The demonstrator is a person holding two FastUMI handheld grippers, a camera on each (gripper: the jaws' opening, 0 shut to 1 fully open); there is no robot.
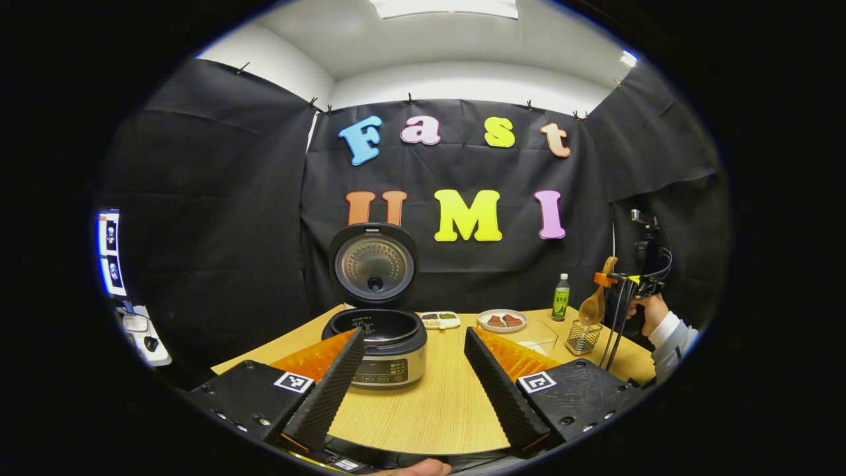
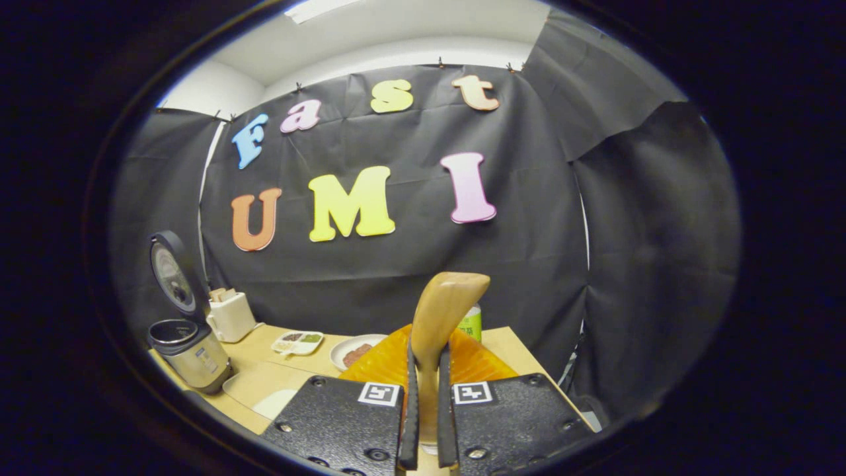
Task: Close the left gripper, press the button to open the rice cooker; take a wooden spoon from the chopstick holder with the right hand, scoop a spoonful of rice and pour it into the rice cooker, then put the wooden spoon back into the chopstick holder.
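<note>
The rice cooker (image 1: 386, 350) stands open on the wooden table (image 1: 436, 403), its lid (image 1: 374, 264) upright; its pot is dark inside. My left gripper (image 1: 415, 332) is open just in front of it, holding nothing. At the far right, my right gripper (image 1: 608, 279) is shut on the wooden spoon (image 1: 593, 305), whose bowl hangs down just over the wire chopstick holder (image 1: 583, 337). In the right gripper view the spoon (image 2: 441, 311) rises between the shut fingers of the right gripper (image 2: 424, 360), with the cooker (image 2: 190, 357) far to the left.
A clear container (image 1: 537, 336) sits between the cooker and the holder. Behind it are a plate of brown food (image 1: 502, 320), a small divided tray (image 1: 439, 319) and a green bottle (image 1: 561, 297). A white box (image 2: 230, 316) stands behind the cooker. A hand and sleeve (image 1: 661, 324) hold the right gripper.
</note>
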